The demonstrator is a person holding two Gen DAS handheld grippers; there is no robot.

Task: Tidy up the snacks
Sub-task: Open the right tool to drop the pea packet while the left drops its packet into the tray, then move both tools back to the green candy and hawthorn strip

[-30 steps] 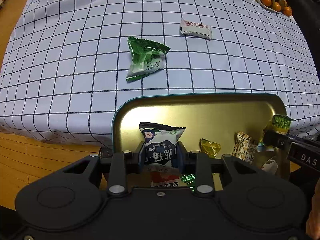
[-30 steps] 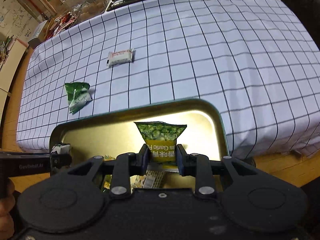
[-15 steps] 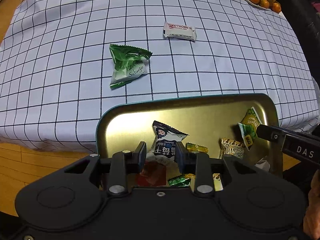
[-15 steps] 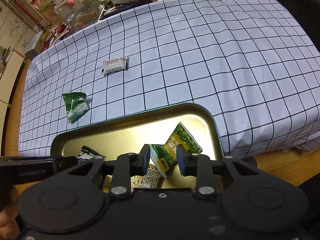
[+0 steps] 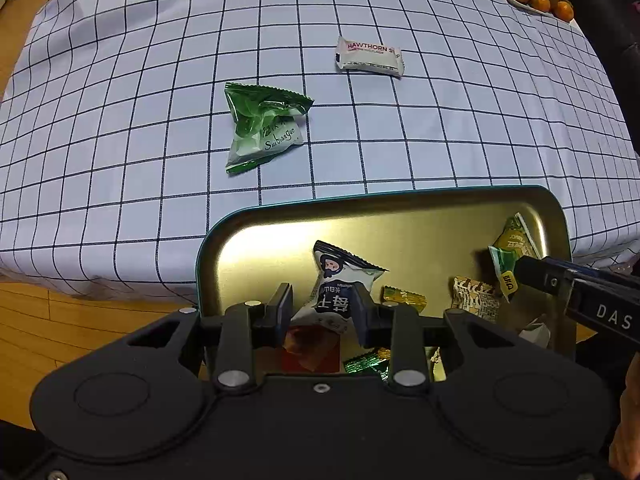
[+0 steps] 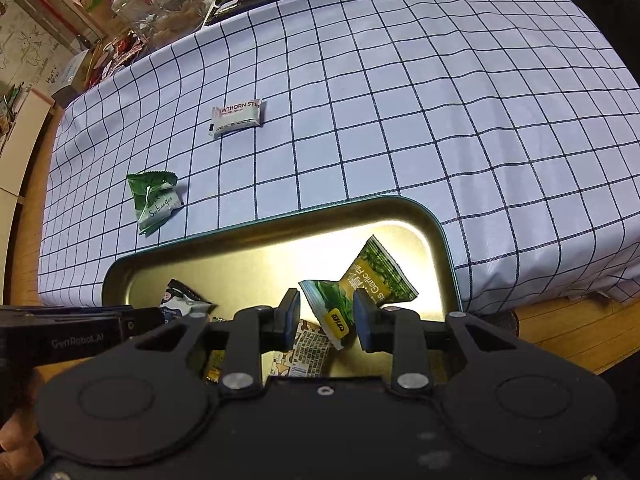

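I have both grippers over the gold tray (image 5: 400,204), which sits at the near edge of the checked tablecloth (image 5: 460,128), and I read this step as dropping the two packets into it. The left gripper (image 5: 322,308) has its jaws parted; the white-and-navy packet (image 5: 340,284) leans between them, touching the right finger but clear of the left one, so I judge it released, not gripped. The right gripper (image 6: 326,316) is likewise spread, with the green pea packet (image 6: 368,284) tilted in the gap, one corner down by the tray floor. To finish cleanly I would open both a little wider and lift straight up, so neither finger drags a wrapper back over the rim. Two snacks are left out on the cloth, well apart from the tray: the green Subianguo packet (image 5: 264,128) nearer, the white hawthorn bar (image 5: 369,57) beyond it. I would send the left gripper to the green packet and take it by its crimped end, since the puffy middle will likely slip.
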